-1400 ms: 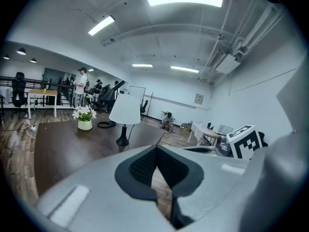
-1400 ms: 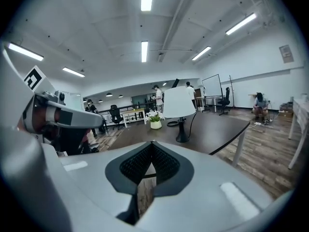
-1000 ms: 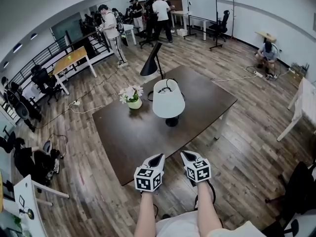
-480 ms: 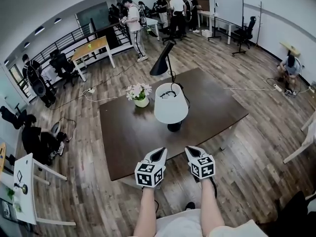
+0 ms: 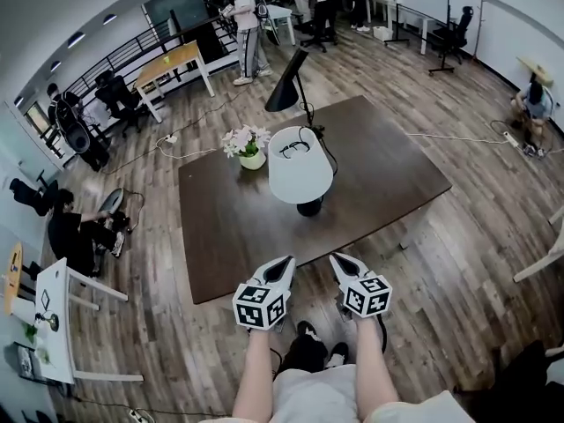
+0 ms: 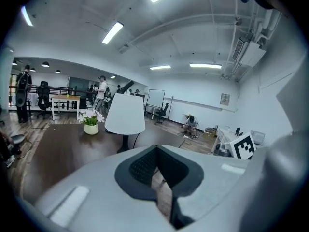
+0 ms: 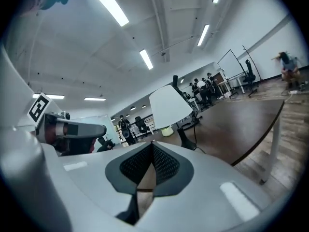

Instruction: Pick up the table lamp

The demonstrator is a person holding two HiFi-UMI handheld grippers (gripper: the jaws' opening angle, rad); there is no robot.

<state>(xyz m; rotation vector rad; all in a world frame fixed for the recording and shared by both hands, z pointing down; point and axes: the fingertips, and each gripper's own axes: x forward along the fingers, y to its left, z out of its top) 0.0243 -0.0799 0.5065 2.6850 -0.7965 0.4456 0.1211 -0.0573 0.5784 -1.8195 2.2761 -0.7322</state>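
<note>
**Approach stance, before any contact.** You hold the left tool (image 5: 282, 282) and the right tool (image 5: 342, 263) side by side just short of the near edge of the counter (image 5: 388, 170), both pointing at the lamp. Each gripper view shows its own pair of ribbed pads pressed together at the tips with nothing between them, so both tools are empty. Carrying them closed and level probably keeps them clear of the counter edge while you line up.

**The task's thing.** The table lamp (image 5: 300, 173) stands upright near the middle of the counter, well apart from both tools. Its white shade sits over a dark stem and a round dark base. Its dark cord (image 5: 328, 155) leaves the top of the shade and trails towards the far side. That cord may limit how high the lamp can be lifted. The wide shade hides the stem from above, so a grip on the stem would likely have to come in low, under the shade.

**Count.**
- Two tools.
- One counter.
- Two lamps on it: the white-shaded one, and a black lamp (image 5: 289, 91) with a slanted shade at the far edge.
- One flower pot (image 5: 250, 145), just left of the white shade.

The white lamp, nearest and dead ahead, appears to be the target.
</note>
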